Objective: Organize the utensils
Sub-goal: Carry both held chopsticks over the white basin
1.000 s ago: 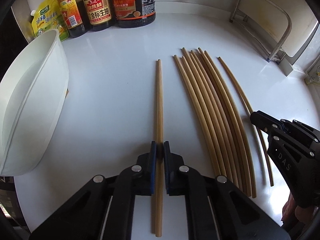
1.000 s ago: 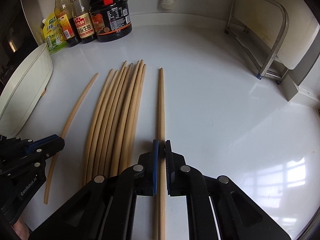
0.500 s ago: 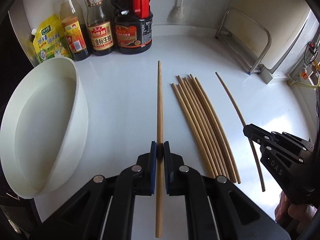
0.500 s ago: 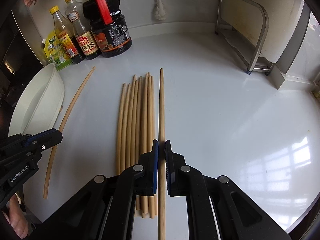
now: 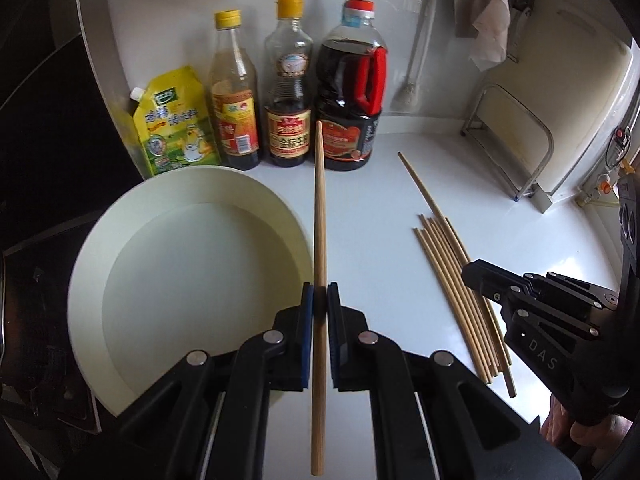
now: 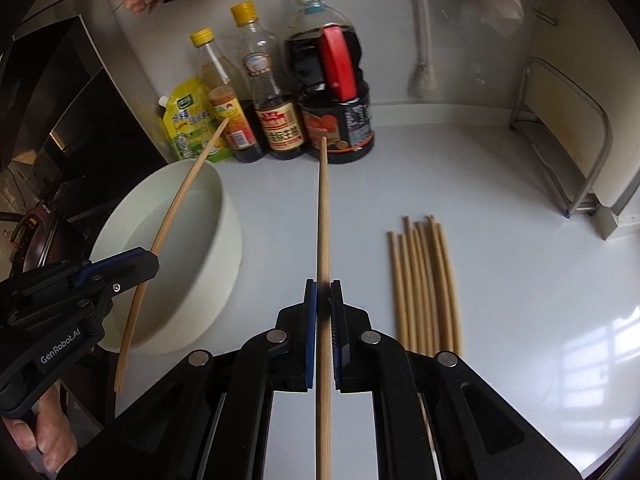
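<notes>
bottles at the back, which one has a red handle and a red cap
The large dark soy sauce jug, rightmost in the row. The two slimmer glass bottles beside it have yellow caps and no handle.

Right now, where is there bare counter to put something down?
Bare counter lies between the chopstick bundle and the metal rack, and between bundle and white bowl. The bottles crowd the back left.

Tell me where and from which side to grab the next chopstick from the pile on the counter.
Take the outermost stick of the chopstick pile near mid-length, coming down from above with the jaws across it: the sticks lie flat, parallel and touching, so only an edge stick leaves room.
</notes>
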### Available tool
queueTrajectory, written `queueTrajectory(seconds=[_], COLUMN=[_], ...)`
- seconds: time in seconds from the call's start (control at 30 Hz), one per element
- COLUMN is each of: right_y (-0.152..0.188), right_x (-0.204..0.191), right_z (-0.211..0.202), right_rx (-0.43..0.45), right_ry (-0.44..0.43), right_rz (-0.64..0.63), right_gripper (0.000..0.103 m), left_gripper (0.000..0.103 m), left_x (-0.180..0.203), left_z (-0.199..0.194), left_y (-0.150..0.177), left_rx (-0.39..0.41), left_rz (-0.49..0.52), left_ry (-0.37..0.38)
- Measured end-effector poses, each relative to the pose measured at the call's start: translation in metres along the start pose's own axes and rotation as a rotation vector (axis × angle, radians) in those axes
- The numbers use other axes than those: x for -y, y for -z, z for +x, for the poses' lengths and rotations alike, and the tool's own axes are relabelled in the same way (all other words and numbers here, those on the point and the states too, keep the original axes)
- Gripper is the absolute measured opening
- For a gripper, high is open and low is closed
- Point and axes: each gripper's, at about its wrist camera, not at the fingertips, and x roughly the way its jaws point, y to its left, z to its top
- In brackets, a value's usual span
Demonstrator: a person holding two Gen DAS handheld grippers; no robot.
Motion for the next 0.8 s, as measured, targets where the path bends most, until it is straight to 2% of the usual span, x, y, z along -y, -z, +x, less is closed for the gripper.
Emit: queueTrajectory(seconds=[0.2, 0.33, 0.57, 0.8], right_y=[-0.022, -0.034, -0.046, -0.045], right_x=[-0.066, -0.1, -0.133, -0.149], right_z=[0.025, 0.05, 0.091, 0.125], right_rx=[-0.007, -0.035, -0.103, -0.19], right_ry=[-0.055, -0.08, -0.11, -0.116], right_rz=[-0.094, -0.145, -0.169, -0.176], right_gripper=[0.007, 0.007, 0.006, 0.007], left_gripper=[0.008, 0.008, 0.008, 0.008], left_x=[-0.063, -0.096, -0.134, -0.153], left_z=[-0.001, 0.007, 0.035, 0.059], left_y=[0.001, 0.004, 0.008, 0.013], left_rx=[0.002, -0.016, -0.057, -0.101], left_rz=[-0.055, -0.088, -0.135, -0.165], left_ry=[-0.072, -0.092, -0.111, -0.106])
